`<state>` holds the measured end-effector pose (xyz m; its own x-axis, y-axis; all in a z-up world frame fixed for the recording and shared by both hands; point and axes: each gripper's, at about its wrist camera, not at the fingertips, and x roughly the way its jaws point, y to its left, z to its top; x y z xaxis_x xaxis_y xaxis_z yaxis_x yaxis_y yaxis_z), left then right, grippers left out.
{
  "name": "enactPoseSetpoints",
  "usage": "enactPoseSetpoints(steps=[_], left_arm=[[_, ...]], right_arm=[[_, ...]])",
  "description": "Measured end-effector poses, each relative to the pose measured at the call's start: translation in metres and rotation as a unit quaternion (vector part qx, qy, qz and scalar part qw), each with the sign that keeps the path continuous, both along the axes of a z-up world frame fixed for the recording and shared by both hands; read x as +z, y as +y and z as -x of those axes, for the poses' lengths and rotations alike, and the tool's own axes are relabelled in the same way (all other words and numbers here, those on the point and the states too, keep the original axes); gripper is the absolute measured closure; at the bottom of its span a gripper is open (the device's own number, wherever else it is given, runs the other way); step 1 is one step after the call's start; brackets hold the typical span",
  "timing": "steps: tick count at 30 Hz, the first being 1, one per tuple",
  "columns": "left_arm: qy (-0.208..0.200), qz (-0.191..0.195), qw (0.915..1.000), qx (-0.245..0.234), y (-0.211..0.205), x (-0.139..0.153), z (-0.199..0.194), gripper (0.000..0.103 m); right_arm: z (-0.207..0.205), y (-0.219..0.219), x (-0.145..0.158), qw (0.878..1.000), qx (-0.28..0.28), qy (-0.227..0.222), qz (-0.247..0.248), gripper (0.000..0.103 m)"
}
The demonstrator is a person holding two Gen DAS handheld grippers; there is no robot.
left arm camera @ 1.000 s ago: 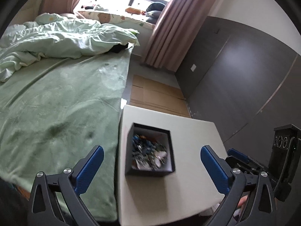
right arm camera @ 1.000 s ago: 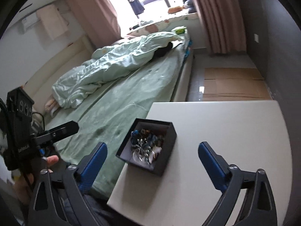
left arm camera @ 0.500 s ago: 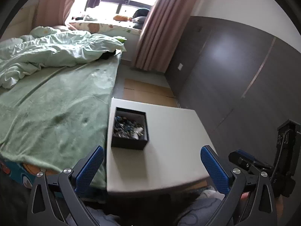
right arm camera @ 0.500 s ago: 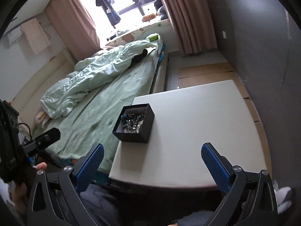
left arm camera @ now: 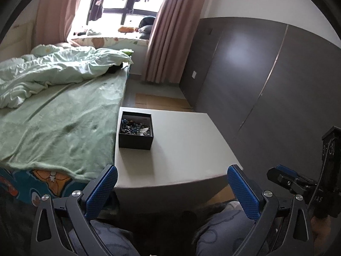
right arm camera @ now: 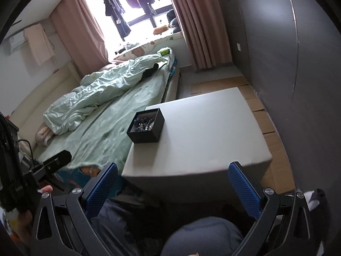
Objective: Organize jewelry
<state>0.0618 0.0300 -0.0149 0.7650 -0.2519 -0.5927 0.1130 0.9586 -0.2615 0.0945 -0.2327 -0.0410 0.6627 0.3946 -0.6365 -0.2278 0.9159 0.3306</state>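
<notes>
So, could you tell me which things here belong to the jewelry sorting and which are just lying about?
For the job:
- black box on the white table
- jewelry heaped inside it
- left gripper and right gripper, both open and empty

Just lying about:
- bed with rumpled quilt
- curtains
- hanging clothes
- cardboard on floor

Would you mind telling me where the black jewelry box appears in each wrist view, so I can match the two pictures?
Left wrist view: the black jewelry box sits just left of centre, at the table's bed-side edge.
Right wrist view: the black jewelry box sits left of centre, again at the table's bed-side edge.
Shared landmark: the green bed lies to the box's left in both.
</notes>
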Motion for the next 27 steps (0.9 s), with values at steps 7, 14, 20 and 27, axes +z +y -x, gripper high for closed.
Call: enactPoseSetpoints(steps=[7, 14, 20, 27], left_arm=[[-0.022, -0.010, 0.9997, -0.001, -0.006, 0.013, 0.028, 0.000], [-0.033, -0.026, 0.9991, -0.007, -0.012, 0.022, 0.040, 0.000], [-0.036, -0.033, 0.9988, -0.009, -0.012, 0.021, 0.044, 0.000], [-0.032, -0.037, 0.9988, -0.004, -0.011, 0.017, 0.042, 0.000]], right_arm=[[0.031, -0.009, 0.008, 1.000, -0.008, -0.009, 0.005, 0.000], [0.051, -0.014, 0.022, 0.999, -0.018, -0.025, 0.011, 0.000], [0.051, -0.014, 0.021, 0.999, -0.021, -0.023, 0.011, 0.000], [0.050, -0.012, 0.014, 1.000, -0.015, -0.017, 0.014, 0.000]])
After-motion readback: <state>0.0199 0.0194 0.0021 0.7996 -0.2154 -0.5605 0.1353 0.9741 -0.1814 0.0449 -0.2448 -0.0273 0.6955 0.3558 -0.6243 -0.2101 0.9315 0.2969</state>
